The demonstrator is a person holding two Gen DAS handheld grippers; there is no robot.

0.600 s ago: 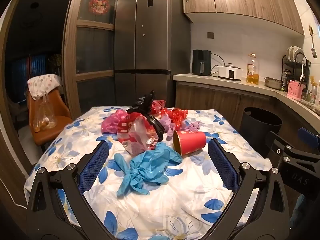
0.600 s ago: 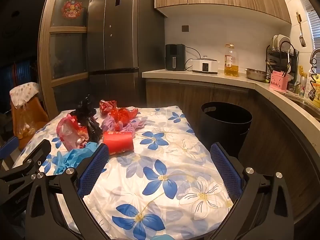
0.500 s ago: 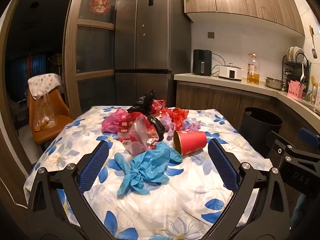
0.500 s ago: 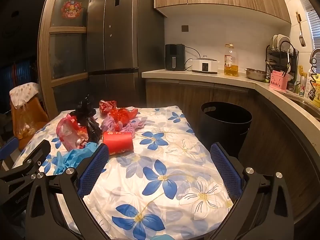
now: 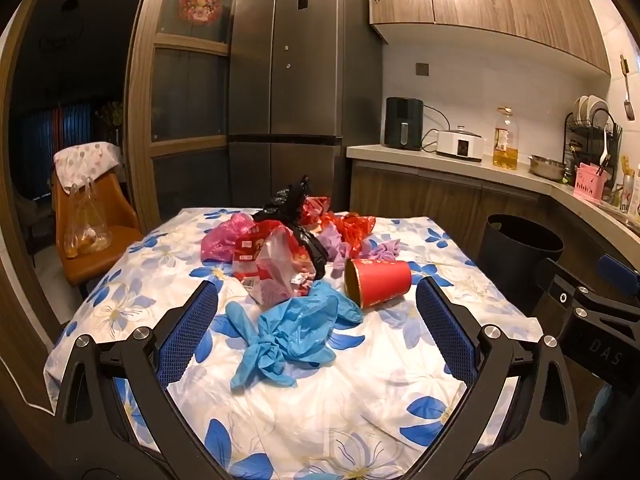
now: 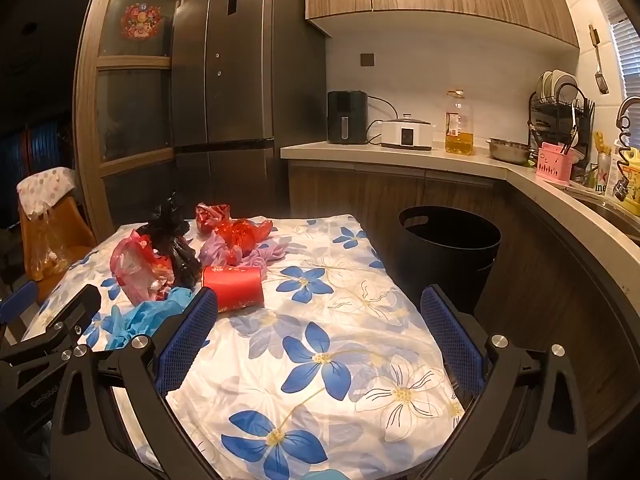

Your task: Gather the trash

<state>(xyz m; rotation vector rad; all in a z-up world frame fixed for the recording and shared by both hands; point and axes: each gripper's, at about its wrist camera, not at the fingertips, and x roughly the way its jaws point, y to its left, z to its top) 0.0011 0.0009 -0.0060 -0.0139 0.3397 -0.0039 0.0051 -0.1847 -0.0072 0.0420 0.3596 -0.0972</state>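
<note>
Trash lies piled mid-table on a flowered cloth: a blue plastic glove bundle, a red paper cup on its side, a clear red-printed bag, a black bag, red wrappers and purple scraps. My left gripper hovers open near the table's front, the blue bundle showing between its fingers, untouched. My right gripper stands open over bare cloth, right of the red cup and the blue bundle. A black bin stands on the floor past the table's right edge.
An orange chair with a hanging plastic bag sits left of the table. A tall fridge stands behind it. The kitchen counter with appliances, an oil bottle and a dish rack runs along the right wall.
</note>
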